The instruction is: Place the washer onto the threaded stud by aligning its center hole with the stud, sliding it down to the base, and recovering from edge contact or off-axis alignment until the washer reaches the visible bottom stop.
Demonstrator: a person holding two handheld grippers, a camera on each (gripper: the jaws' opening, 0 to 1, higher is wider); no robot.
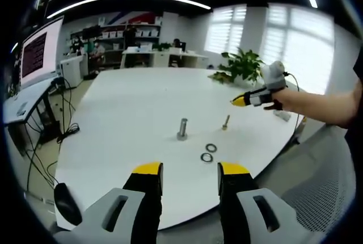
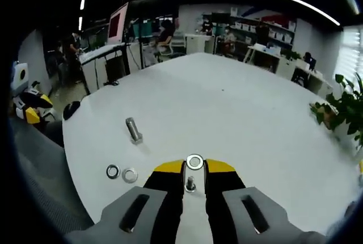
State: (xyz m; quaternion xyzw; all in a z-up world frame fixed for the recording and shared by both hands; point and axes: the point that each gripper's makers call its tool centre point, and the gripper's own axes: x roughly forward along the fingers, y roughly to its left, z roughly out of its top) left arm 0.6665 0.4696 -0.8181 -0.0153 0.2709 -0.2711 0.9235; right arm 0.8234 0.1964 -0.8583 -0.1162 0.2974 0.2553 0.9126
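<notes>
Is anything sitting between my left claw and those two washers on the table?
Nothing visible does. The washers lie on bare table straight ahead of the open left claw. The big bolt stands beyond them, out of the path.

Bright ceiling strips and blown-out windows (image 1: 266, 28) light the glossy table (image 1: 142, 102); fisheye edges bend and soften.
</notes>
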